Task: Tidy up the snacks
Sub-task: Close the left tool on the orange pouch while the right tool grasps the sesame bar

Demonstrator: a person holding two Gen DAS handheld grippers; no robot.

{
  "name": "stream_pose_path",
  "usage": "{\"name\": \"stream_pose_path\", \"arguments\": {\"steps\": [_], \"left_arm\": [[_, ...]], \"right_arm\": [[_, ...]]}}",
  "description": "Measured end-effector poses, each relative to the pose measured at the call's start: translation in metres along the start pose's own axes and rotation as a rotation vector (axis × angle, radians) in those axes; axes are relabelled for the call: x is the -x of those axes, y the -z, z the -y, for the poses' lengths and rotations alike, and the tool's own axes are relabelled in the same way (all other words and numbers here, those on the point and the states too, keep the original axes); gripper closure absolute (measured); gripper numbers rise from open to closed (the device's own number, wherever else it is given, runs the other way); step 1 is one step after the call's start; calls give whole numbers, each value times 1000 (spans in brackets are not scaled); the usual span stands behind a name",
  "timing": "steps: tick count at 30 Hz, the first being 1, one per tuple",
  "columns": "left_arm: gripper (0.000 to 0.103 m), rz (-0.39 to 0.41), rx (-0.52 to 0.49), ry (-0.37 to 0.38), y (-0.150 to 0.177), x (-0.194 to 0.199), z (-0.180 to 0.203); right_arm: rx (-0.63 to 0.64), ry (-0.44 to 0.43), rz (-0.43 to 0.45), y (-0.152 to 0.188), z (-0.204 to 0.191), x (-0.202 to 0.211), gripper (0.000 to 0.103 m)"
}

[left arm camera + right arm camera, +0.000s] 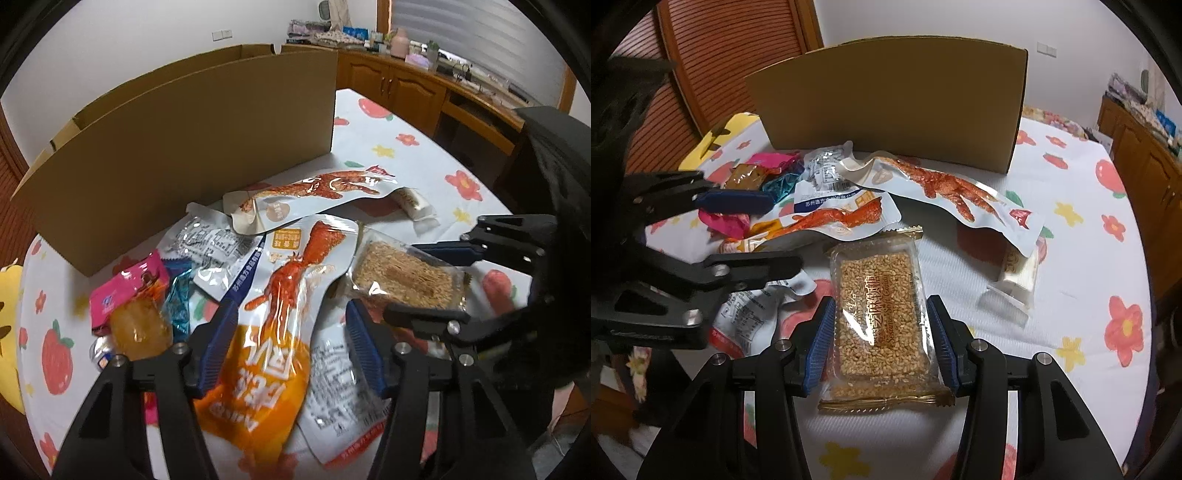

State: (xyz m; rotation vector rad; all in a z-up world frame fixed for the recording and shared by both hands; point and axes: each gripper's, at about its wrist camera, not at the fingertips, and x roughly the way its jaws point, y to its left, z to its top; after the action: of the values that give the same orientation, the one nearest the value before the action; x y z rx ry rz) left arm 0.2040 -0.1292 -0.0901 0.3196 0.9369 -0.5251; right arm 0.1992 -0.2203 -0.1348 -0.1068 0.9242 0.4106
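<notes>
A pile of snack packets lies on a flowered tablecloth before an open cardboard box [177, 166] [886, 107]. My left gripper [291, 321] is open, its fingers either side of an orange-and-white chicken-foot packet [280, 325]. My right gripper [881, 314] stands around a clear sesame candy bar packet [882, 314], its blue pads at the packet's two long edges; whether they press on it I cannot tell. That bar [402, 277] and the right gripper [424, 280] also show in the left wrist view. The left gripper [779, 236] shows at the left of the right wrist view.
Other packets lie around: a long white chicken-foot packet [317, 192] [945, 188], a pink one [125, 288], a blue foil candy [181, 295], an amber one [138, 328], a small white bar [1015, 280]. Wooden cabinets [406, 88] stand behind the table.
</notes>
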Motion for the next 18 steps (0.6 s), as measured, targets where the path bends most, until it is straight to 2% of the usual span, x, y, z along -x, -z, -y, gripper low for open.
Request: {"name": "stream_pose_path", "arguments": {"steps": [9,16,17,18], "left_arm": [[43,-55,-9,-1,-9,-25,-2],[44,-51,-27,-10,-8,-28,1],[53,-45,-32,-11,-7,-27,1],[69,-38,-32,-9,-6,-26,1]], "right_arm": [[13,21,16,1,-2,-1,53],[13,25,21,2,-2,-2,53],[14,25,21,2,-2,-2,53],[15,25,21,2,-2,-1,53]]}}
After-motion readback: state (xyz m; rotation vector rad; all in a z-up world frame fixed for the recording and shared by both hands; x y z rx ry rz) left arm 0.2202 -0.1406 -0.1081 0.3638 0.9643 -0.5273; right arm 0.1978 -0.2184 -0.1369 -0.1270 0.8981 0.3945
